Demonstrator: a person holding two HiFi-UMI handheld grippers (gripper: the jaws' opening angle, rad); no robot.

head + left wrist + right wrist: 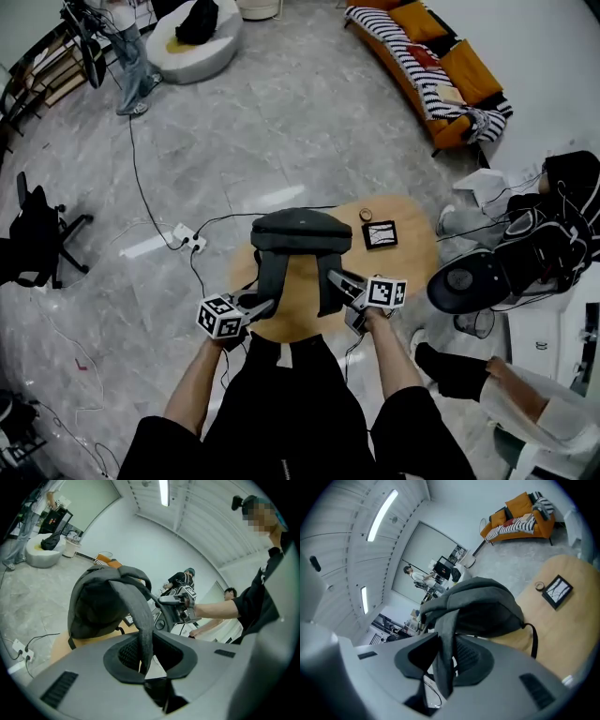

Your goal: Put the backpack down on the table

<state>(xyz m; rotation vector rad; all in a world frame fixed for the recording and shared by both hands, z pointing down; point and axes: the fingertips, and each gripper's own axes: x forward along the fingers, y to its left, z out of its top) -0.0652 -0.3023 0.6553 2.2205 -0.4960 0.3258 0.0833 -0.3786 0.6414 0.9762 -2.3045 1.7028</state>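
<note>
Head view: the grey fabric backpack (300, 230) rests on the round wooden table (417, 248). My left tongs (265, 305) and right tongs (337, 279) each clamp one of its grey padded shoulder straps (272, 272), stretched toward me.

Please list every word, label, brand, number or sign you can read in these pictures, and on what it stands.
No text can be read in any view.
The left gripper's marker cube and the right gripper's marker cube: black-and-white square patterns, no letters.
Black square panel on the round table: white lines only, no legible writing.
On the backpack no logo or label shows.
</note>
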